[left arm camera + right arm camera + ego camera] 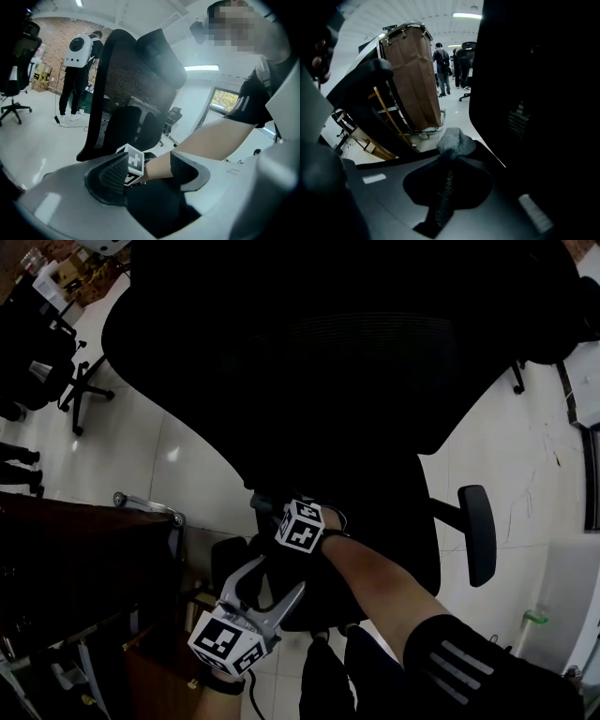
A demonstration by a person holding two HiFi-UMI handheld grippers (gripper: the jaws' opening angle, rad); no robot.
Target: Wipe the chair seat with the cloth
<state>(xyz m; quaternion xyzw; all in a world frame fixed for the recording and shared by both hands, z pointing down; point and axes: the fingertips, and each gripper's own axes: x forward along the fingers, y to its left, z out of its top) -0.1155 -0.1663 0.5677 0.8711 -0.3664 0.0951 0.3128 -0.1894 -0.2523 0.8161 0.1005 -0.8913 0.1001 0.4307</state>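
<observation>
A black office chair (356,381) fills the head view, its armrest (478,531) sticking out on the right; the seat is lost in shadow. My right gripper (451,157) is shut on a grey cloth (454,140), which bunches out past the jaws beside the chair's black surface (534,93). In the head view only the right gripper's marker cube (300,526) shows, close against the chair. My left gripper (272,582) sits lower left and holds nothing. In its own view the left gripper (150,171) is open, with the right gripper's cube (133,161) and a forearm beyond the jaws.
A dark wooden desk (75,549) stands at the left, another office chair (37,343) behind it. A wheeled cart with a brown bag (412,79) is near the chair. People stand further off (77,70) (442,65). The floor is pale tile.
</observation>
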